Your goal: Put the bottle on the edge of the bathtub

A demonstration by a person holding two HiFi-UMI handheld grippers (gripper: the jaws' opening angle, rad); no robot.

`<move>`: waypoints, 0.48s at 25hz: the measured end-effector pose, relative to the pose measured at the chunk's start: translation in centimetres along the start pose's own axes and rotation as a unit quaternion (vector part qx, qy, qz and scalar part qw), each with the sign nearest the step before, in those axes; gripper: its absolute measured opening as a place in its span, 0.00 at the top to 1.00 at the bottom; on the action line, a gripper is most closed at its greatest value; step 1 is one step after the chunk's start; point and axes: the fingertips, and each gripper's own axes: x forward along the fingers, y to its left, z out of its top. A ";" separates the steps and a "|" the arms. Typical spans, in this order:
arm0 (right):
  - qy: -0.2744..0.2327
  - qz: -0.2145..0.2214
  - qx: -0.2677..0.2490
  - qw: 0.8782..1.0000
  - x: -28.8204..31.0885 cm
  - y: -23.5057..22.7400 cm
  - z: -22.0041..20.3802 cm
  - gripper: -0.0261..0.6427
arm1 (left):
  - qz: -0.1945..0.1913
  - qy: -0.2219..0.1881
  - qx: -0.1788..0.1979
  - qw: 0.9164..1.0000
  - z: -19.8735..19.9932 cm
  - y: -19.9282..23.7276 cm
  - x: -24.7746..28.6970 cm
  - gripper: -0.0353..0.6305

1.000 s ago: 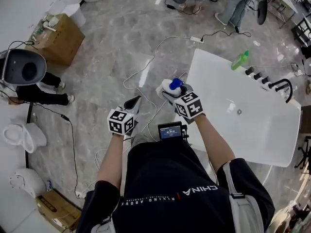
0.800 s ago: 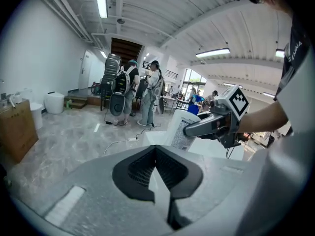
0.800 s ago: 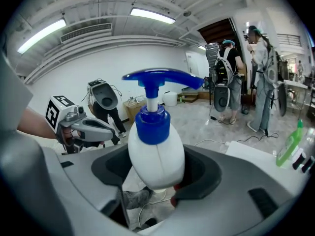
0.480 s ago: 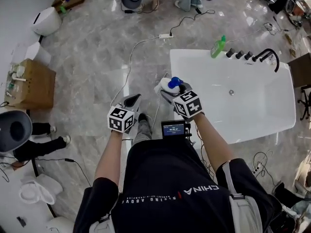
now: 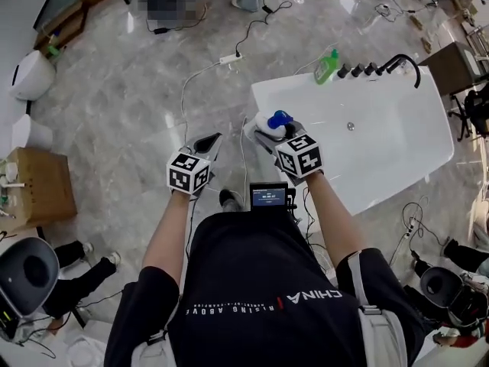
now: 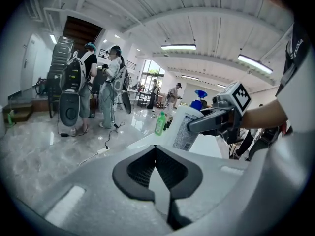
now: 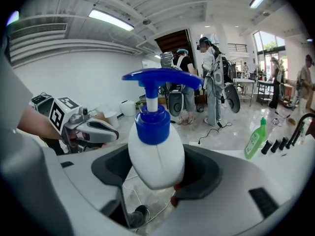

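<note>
Right tongs [image 7: 158, 177] pinch the pump bottle [image 7: 156, 144] by its smooth plastic belly; likely light, slippery, slightly squashy. Left tongs [image 6: 156, 150] pressed together, empty.

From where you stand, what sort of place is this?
Probably a bathroom-fittings showroom or workshop, not a home: a white bathtub stands alone on a polished stone floor, a loose toilet sits off to one side, and a cardboard box and cables lie about.

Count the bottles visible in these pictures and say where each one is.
2. A white pump bottle is clamped in the right gripper; a green bottle stands on the bathtub rim beside the black taps. None else shows, though clutter might hide some.
</note>
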 end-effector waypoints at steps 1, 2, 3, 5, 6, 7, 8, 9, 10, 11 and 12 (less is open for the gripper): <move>-0.002 -0.007 0.004 1.000 0.4 0.0 0.4 0.54 | -0.008 0.001 0.004 1.000 0.2 0.5 0.1 0.93; -0.004 -0.014 0.009 1.000 0.7 -0.1 0.7 0.54 | -0.015 0.002 0.008 1.000 0.5 1.0 0.1 0.93; -0.007 -0.021 0.014 1.000 1.0 -0.1 1.1 0.54 | -0.021 0.003 0.012 1.000 0.7 1.4 0.2 0.93; -0.011 -0.030 0.022 0.999 1.6 0.0 1.6 0.54 | -0.031 0.003 0.018 0.999 1.0 2.4 0.2 0.93; -0.012 -0.034 0.025 0.999 2.0 0.1 1.8 0.54 | -0.034 0.003 0.019 0.999 1.1 3.0 0.1 0.93; -0.012 -0.036 0.027 0.999 2.3 0.2 1.9 0.54 | -0.037 0.002 0.018 0.999 1.2 3.5 0.1 0.93; -0.011 -0.039 0.029 0.999 2.6 0.3 2.0 0.54 | -0.040 0.003 0.016 0.999 1.2 3.9 0.2 0.93; -0.009 -0.042 0.031 0.999 2.8 0.2 2.1 0.54 | -0.044 0.003 0.015 0.999 1.3 4.2 0.3 0.93; -0.009 -0.045 0.034 0.998 3.0 0.1 2.2 0.54 | -0.048 0.005 0.015 0.999 1.3 4.5 0.5 0.93; -0.008 -0.048 0.037 0.998 3.1 -0.1 2.2 0.54 | -0.052 0.007 0.016 0.999 1.3 4.7 0.7 0.93; -0.008 -0.050 0.041 0.998 3.3 -0.4 2.2 0.54 | -0.055 0.009 0.016 0.998 1.3 4.8 0.9 0.93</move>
